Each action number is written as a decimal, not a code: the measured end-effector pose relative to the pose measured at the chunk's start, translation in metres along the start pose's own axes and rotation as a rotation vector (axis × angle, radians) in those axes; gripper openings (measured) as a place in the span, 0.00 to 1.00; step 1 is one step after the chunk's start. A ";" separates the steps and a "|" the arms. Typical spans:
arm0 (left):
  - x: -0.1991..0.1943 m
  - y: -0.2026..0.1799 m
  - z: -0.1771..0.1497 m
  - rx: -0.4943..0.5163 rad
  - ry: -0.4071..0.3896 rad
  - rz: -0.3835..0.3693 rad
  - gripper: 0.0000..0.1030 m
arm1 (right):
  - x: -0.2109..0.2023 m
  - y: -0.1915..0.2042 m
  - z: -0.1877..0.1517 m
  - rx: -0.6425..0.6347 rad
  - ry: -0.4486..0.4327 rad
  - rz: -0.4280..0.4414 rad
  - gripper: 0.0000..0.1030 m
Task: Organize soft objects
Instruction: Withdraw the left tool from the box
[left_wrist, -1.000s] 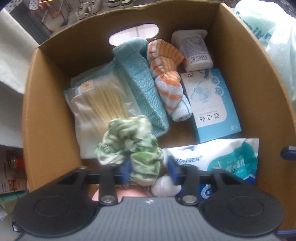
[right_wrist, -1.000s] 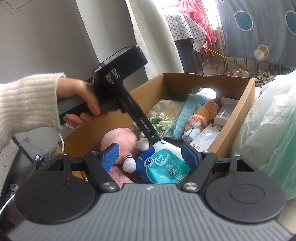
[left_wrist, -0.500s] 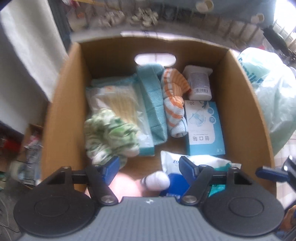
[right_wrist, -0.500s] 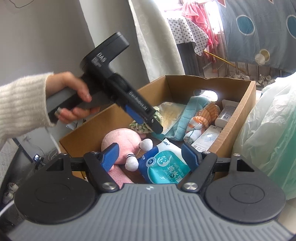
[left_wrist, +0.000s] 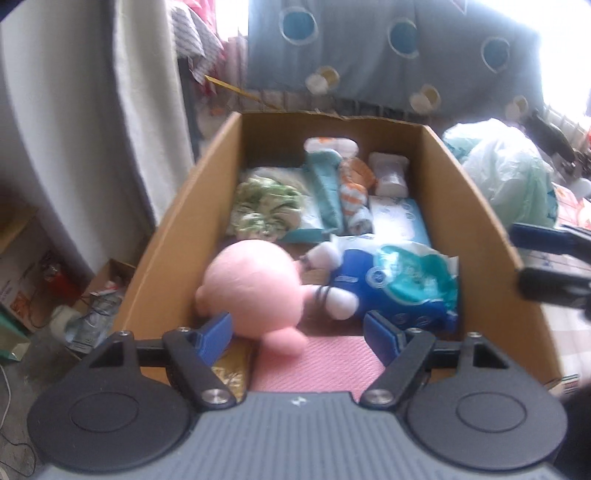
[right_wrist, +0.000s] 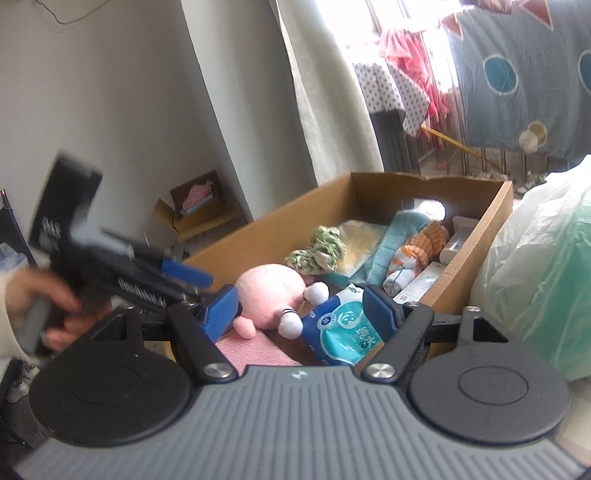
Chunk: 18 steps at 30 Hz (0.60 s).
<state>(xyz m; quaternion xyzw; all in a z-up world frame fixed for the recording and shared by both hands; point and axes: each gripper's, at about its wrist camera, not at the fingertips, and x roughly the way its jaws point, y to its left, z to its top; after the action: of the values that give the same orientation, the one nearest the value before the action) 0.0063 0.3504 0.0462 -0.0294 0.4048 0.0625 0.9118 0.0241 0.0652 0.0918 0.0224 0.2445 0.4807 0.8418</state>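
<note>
Left wrist view shows the left gripper (left_wrist: 298, 336), whose jaws have just been opening, with nothing between them. The green scrunchie (left_wrist: 266, 210) lies well ahead in the cardboard box (left_wrist: 173, 236), beyond the pink plush toy (left_wrist: 255, 288). The right gripper (right_wrist: 300, 314) stands parted and empty.

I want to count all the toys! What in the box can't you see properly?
- Pink plush toy: face hidden, turned away, both views.
- Pink mat: cut off by the left gripper body, left wrist view.
- Wipes pack: partly behind a right gripper finger.
</note>
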 end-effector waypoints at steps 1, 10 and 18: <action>-0.002 0.001 -0.006 -0.005 -0.032 0.015 0.77 | -0.006 0.003 -0.004 -0.005 -0.016 -0.002 0.72; -0.023 -0.004 -0.054 0.002 -0.282 0.084 0.86 | -0.014 0.034 -0.033 -0.128 -0.007 -0.057 0.72; -0.024 -0.010 -0.064 0.024 -0.338 0.098 0.90 | -0.003 0.041 -0.035 -0.171 0.007 -0.035 0.72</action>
<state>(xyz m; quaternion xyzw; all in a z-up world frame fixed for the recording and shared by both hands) -0.0551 0.3318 0.0207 0.0121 0.2475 0.1059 0.9630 -0.0253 0.0779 0.0732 -0.0557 0.2057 0.4852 0.8480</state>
